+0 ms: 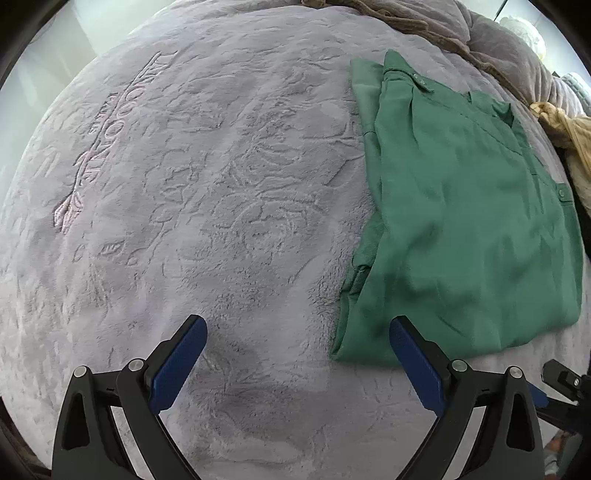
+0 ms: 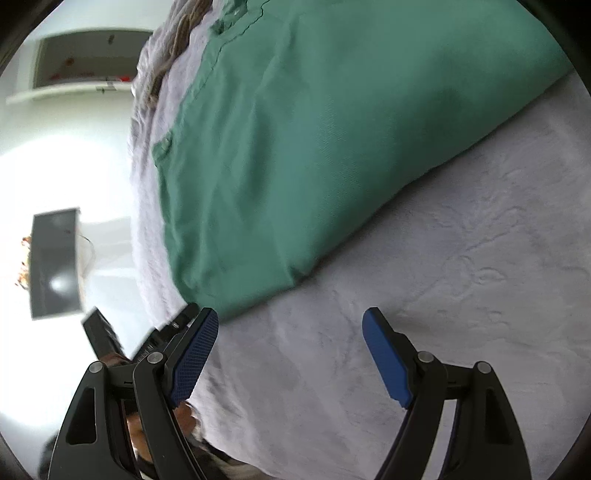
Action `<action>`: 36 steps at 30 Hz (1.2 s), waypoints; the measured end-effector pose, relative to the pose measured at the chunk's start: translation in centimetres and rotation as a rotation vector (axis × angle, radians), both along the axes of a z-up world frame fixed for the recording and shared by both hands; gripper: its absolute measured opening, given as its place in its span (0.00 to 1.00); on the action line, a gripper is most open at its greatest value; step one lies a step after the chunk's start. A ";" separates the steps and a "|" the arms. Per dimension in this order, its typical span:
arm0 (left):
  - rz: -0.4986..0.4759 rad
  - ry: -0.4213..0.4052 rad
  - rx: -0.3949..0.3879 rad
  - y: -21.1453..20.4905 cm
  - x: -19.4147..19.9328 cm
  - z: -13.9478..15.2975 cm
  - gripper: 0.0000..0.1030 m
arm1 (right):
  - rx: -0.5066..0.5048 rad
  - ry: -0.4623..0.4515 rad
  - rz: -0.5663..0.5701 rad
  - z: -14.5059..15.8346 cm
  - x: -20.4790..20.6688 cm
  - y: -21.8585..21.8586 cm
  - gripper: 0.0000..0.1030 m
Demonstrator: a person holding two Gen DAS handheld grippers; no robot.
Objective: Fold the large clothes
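Note:
A green buttoned shirt (image 1: 461, 206) lies folded into a rough rectangle on a plush lilac blanket (image 1: 221, 184), at the right of the left wrist view. My left gripper (image 1: 297, 330) hangs open above the blanket just left of the shirt's near corner, its right pad over the shirt's edge, holding nothing. In the right wrist view the same shirt (image 2: 314, 147) fills the upper middle. My right gripper (image 2: 290, 321) stands open over bare blanket (image 2: 406, 295) just short of the shirt's near corner, empty.
A brownish knitted cloth (image 1: 406, 18) and grey bedding lie bunched at the blanket's far edge. A yellow garment (image 1: 565, 129) sits at the far right. The right gripper's body (image 1: 565, 384) shows at the lower right. A dark screen (image 2: 55, 262) hangs on the wall beyond the bed's edge.

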State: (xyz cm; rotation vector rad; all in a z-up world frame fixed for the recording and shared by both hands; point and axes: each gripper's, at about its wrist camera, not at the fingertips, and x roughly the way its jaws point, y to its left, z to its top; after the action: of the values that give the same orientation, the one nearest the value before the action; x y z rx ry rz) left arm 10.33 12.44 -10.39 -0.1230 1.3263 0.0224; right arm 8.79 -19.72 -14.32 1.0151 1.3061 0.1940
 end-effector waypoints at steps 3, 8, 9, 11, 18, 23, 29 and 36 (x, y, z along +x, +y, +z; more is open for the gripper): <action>-0.003 -0.015 -0.042 0.4 0.2 0.4 0.97 | 0.078 -0.017 -0.049 -0.9 0.5 0.1 0.80; -0.011 -0.021 -0.162 1.5 1.5 0.9 0.97 | 0.198 -0.040 -0.093 -3.2 2.3 1.3 0.81; -0.016 -0.022 -0.193 1.6 1.8 0.8 0.97 | 0.219 -0.047 -0.103 -3.6 2.6 1.7 0.82; -0.031 -0.016 -0.254 1.7 2.4 0.6 0.97 | 0.248 -0.058 -0.131 -4.3 3.3 2.2 0.82; -0.069 0.017 -0.444 0.8 4.8 -0.3 0.97 | 0.391 -0.091 -0.177 -4.6 5.0 1.7 0.08; -0.053 0.030 -0.532 0.1 7.1 -0.8 0.97 | 0.441 -0.195 -0.109 -1.1 6.5 0.6 0.07; -0.059 0.057 -0.748 -2.5 11.1 -1.2 0.97 | 0.386 -0.219 0.008 0.5 7.3 0.6 0.06; -0.184 0.082 -0.507 -8.4 12.9 -1.4 0.21 | 0.154 -0.083 0.315 0.4 5.8 0.7 0.10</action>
State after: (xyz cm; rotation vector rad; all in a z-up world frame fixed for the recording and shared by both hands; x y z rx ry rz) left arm 23.23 4.05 -11.79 -0.4323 1.3974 -0.4712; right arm 14.56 -19.06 -13.94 0.9146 1.3860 0.5782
